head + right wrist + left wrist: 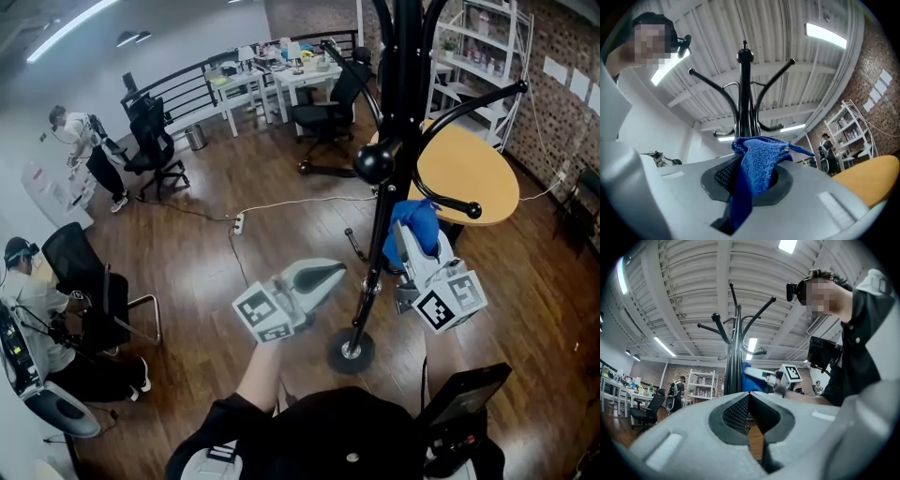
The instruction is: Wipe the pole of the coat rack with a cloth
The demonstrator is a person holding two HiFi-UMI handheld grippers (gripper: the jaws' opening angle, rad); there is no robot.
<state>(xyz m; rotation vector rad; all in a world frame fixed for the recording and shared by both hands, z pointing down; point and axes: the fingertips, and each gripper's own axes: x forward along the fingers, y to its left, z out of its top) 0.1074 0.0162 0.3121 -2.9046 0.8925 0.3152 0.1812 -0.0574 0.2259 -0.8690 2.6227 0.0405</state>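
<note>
Pressed hard, the right claw [405, 246] pinching the blue cloth [419, 220] could tip the centre-frame coat rack pole [385, 216]; the left claw [330, 275] is closed, empty.

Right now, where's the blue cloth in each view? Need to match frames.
Head view: blue cloth right of centre, just right of the pole.
Left gripper view: centre, a blue patch immediately right of the pole.
Right gripper view: lower centre, clamped by the right gripper, with the pole rising behind it.
Shared landmark: the black coat rack pole.
</note>
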